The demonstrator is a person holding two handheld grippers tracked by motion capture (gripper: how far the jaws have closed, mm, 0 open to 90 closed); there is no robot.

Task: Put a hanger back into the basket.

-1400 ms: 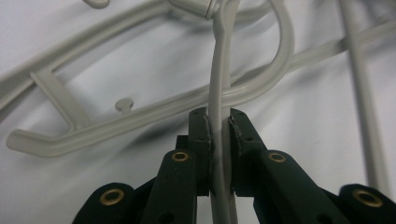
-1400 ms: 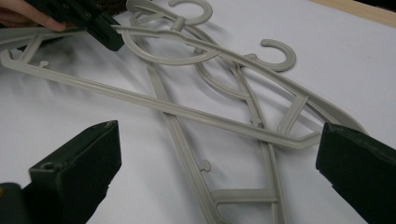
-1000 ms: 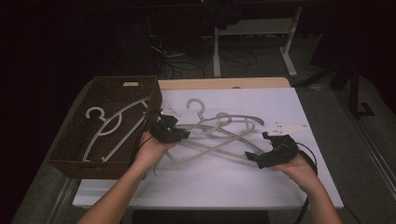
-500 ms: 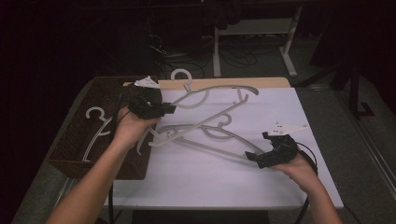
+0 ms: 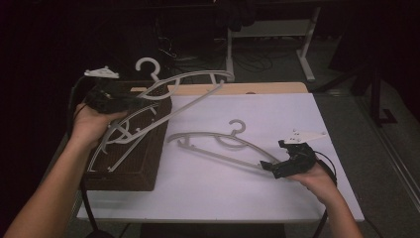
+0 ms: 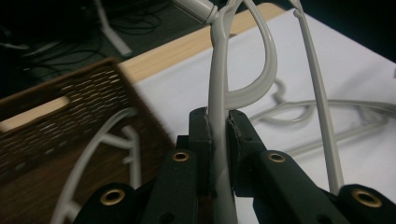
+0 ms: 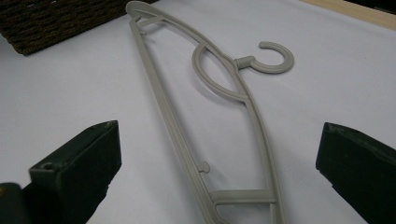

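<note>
Carrying one grey hanger [image 5: 188,87] to the wicker basket [image 5: 143,163], judging by how things lie. Held aloft at upper left of the high view, hook [image 5: 148,67] up, long bar slanting down over the basket's near rim. Left gripper [image 6: 218,140] clamped tight on a thin arm of that hanger, pads pressed on both sides, as the left gripper view makes plain. Inside the basket, another pale hanger [image 5: 124,134], partly hidden, so hard to say whether the two touch.

Next, probably: lowering flat into the basket, then letting go.

Second hanger [image 7: 205,116] flat on the white table [image 5: 297,188], centre of frame. Right gripper [image 5: 289,162] at its lower right end, spread wide, hanger end lying between but not pinched.
</note>
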